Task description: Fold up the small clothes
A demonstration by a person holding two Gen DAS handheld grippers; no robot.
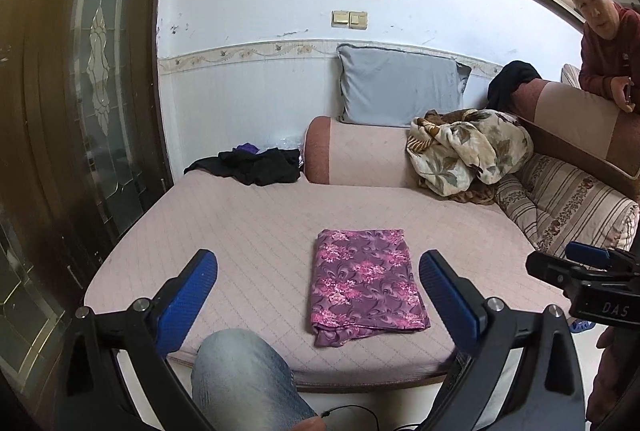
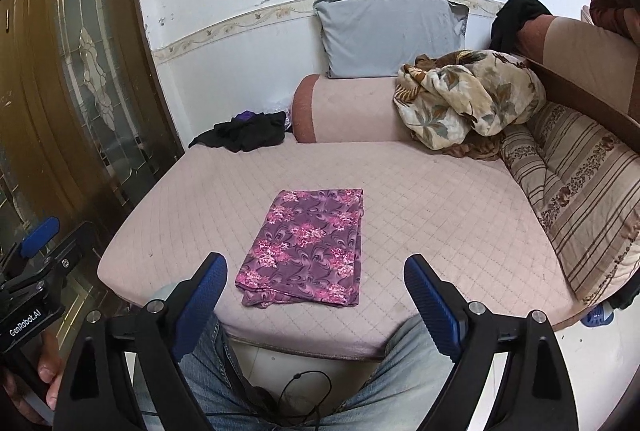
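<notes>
A purple cloth with pink flowers (image 1: 366,283) (image 2: 308,247) lies folded into a neat rectangle on the pink quilted seat (image 1: 240,215) (image 2: 440,211), close to its front edge. My left gripper (image 1: 318,263) hovers in front of the cloth, jaws wide open and holding nothing. My right gripper (image 2: 316,265) is held back from the cloth's near edge, also open and empty. Each gripper shows at the side of the other's view: the right one (image 1: 588,255) and the left one (image 2: 40,231). Neither touches the cloth.
A heap of black clothes (image 1: 256,163) (image 2: 244,135) lies at the seat's far left. A bunched floral blanket (image 1: 468,151), a grey pillow (image 1: 400,87) and a striped cushion (image 2: 580,199) fill the back and right. A person in a red top (image 1: 608,59) leans on the sofa back. Jeans-clad knees (image 2: 400,371) are below.
</notes>
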